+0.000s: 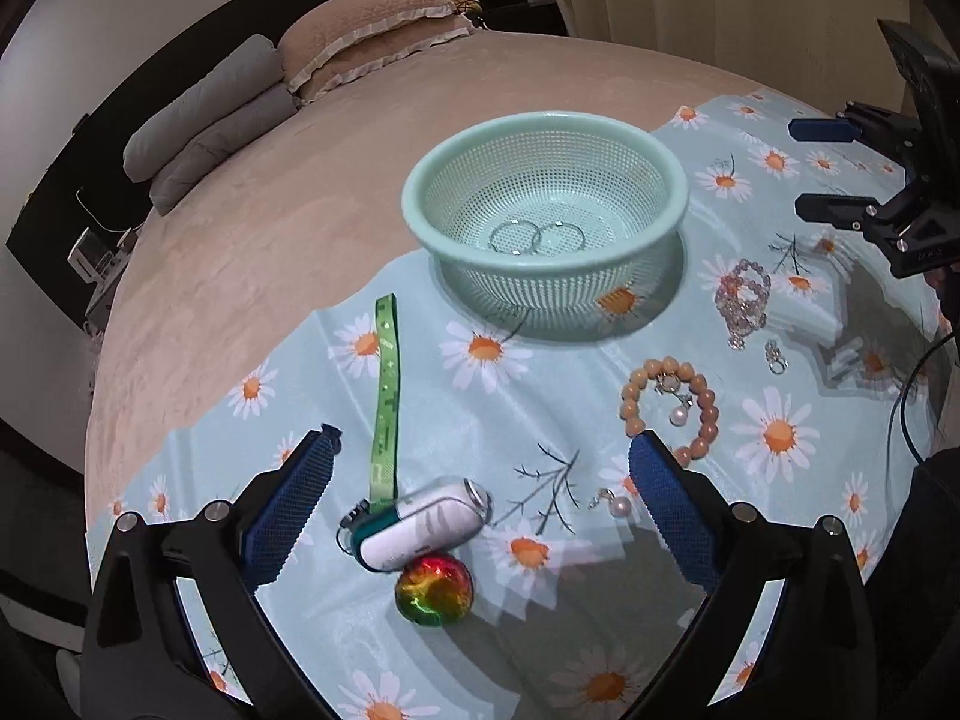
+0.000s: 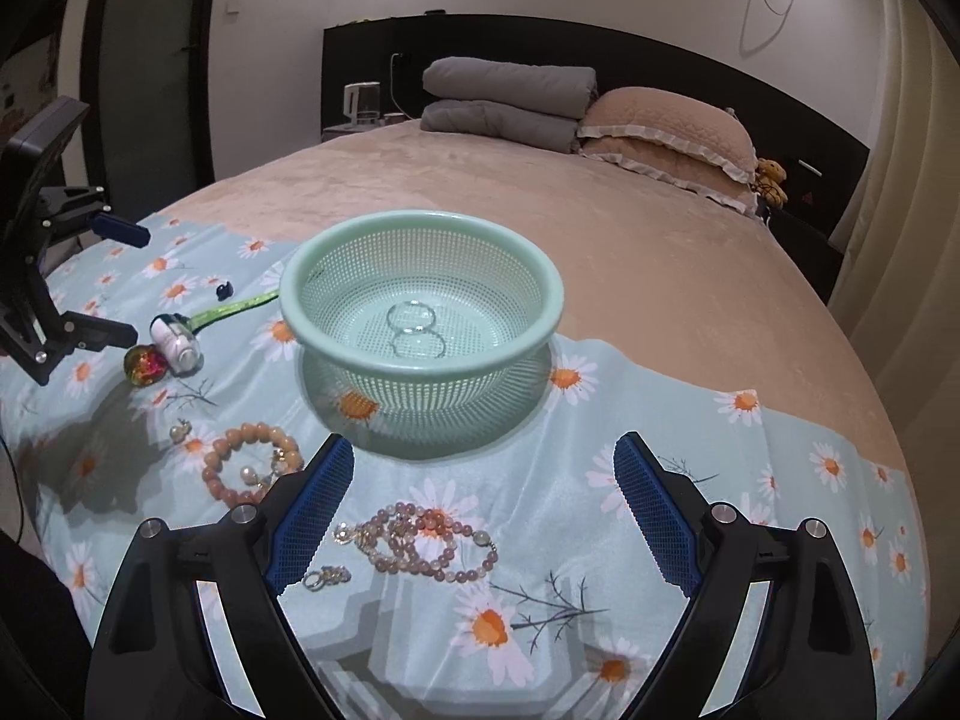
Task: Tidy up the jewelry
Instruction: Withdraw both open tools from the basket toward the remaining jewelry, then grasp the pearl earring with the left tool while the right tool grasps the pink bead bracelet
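Jewelry lies scattered on daisy cloth (image 1: 420, 648) spread over bed (image 1: 300, 180). Mint basket (image 1: 543, 120) sits mid-cloth w/ two thin hoops (image 1: 536, 237) overlapping on its floor.

Left tongs (image 1: 483, 468): spread wide, nothing pinched. Between its pads, on the cloth: white capsule case (image 1: 420, 531) w/ green strap (image 1: 387, 396) running away toward basket, and shiny red-green ball (image 1: 434, 589) touching the case's near side. Pearl earring (image 1: 618, 505) lies just inside the right pad; wooden bead bracelet (image 1: 669, 405) w/ a pearl drop (image 1: 678, 416) inside its loop sits just beyond that pad's tip, partly hidden by it.

Right tongs (image 2: 483, 462): also spread, empty. Pink bead bracelet (image 2: 423, 543) lies between its pads, nearer the left one, not touched. Small metal earring (image 2: 327, 577) just beside the left pad's near end. Basket directly ahead of the tips, apart from them. Wooden bracelet is off to the left, outside the pads.

Each tongs shows at the edge of the other's view, well apart.
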